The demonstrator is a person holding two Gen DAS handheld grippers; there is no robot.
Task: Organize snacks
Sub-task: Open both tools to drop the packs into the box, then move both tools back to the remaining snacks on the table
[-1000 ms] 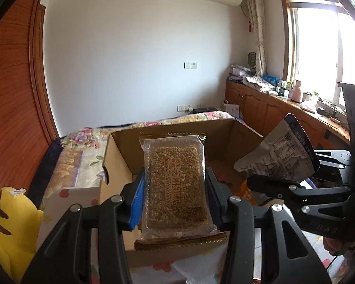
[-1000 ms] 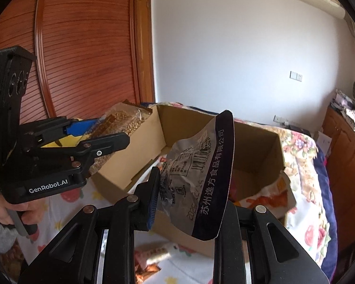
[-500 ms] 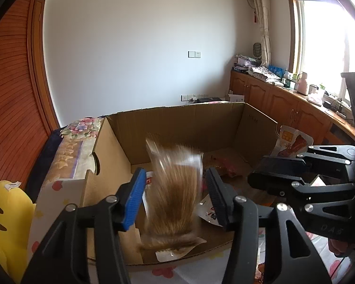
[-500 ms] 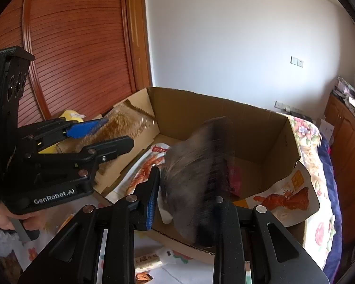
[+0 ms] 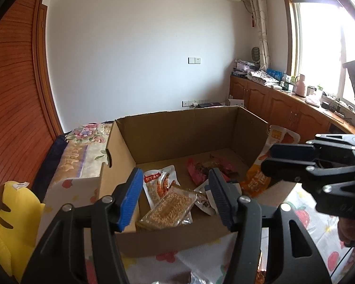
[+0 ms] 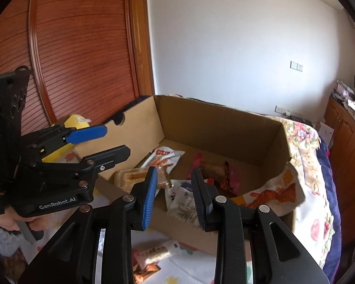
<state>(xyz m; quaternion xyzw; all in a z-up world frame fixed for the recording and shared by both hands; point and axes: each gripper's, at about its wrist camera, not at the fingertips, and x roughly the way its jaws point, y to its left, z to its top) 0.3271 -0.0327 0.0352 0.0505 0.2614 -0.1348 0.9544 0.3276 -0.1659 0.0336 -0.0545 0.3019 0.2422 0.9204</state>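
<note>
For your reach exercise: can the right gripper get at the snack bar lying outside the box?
Probably yes: the snack bar lies uncovered on the sheet before the cardboard box, just under the empty right gripper.

We've let both packs go: jaws just opened, grain pack (image 5: 170,209) & grey pack (image 6: 184,203) now lie in box (image 5: 177,130) below the jaws.

Each camera rides on its own gripper and looks forward and downward along the two fingers. The left wrist view sits close over the near left corner of the cardboard box (image 5: 172,139), facing the white wall and the window side. The right wrist view hangs over the near right part of the box, facing the wooden door. Both share the box interior, its snack packets (image 5: 168,204) and the floral bedspread (image 6: 317,215); each sees the other gripper.
</note>
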